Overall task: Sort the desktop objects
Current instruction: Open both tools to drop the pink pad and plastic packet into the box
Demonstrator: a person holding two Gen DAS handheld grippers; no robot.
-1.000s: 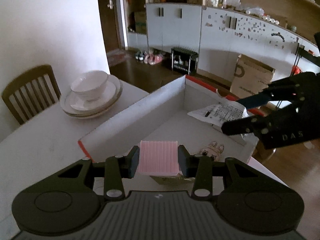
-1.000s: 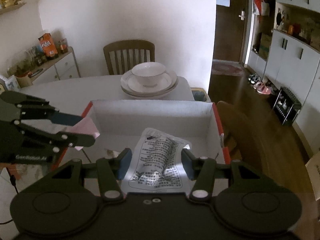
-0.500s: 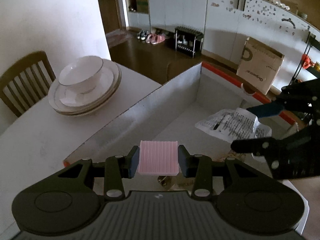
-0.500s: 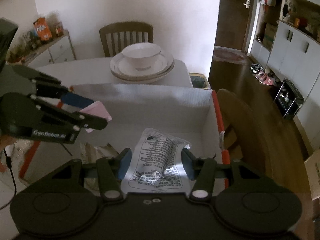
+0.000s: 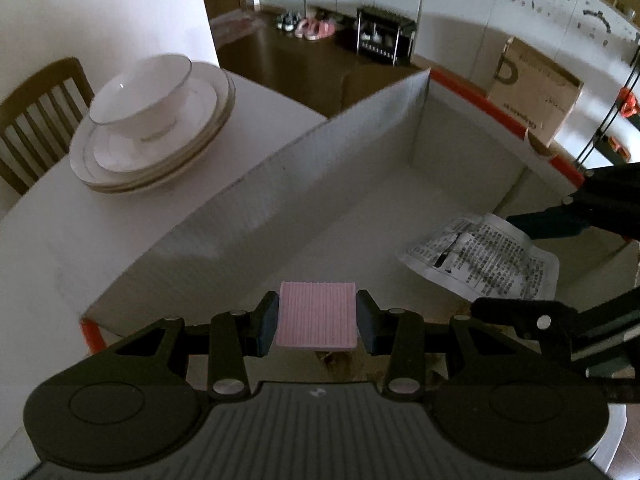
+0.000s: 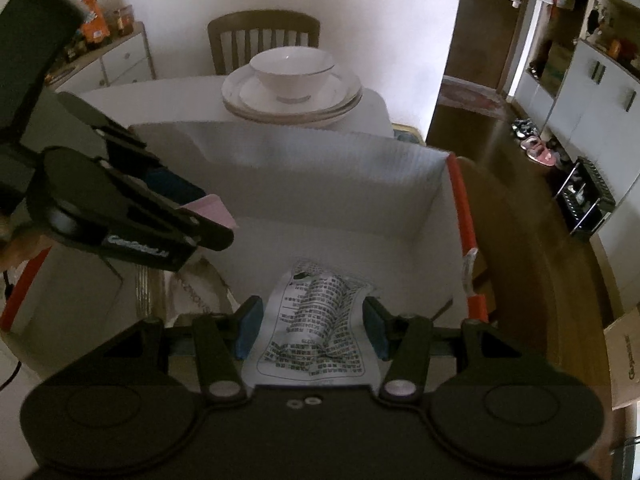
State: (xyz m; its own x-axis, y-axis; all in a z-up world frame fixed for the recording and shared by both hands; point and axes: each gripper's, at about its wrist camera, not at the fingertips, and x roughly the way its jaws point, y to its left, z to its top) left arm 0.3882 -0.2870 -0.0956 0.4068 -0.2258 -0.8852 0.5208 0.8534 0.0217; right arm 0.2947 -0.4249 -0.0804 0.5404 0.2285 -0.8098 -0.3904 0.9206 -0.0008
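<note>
A ribbed pink pad sits clamped between the blue pads of my left gripper, which hangs over the near end of the open white box. The same pink pad shows in the right wrist view, held above the box's left side. My right gripper is shut on a silver printed sachet, low inside the box near its right wall. In the left wrist view that sachet hangs from the right gripper's fingers over the box floor.
A white bowl on stacked plates stands on the table beyond the box. A wooden chair is behind the table. Some paper packaging lies in the box's near left corner. A brown cardboard box stands on the floor.
Both grippers have sunk toward the box and tilted further down. The left one carried the pink pad over the box's inside; the right one lowered the sachet deeper into the box.
</note>
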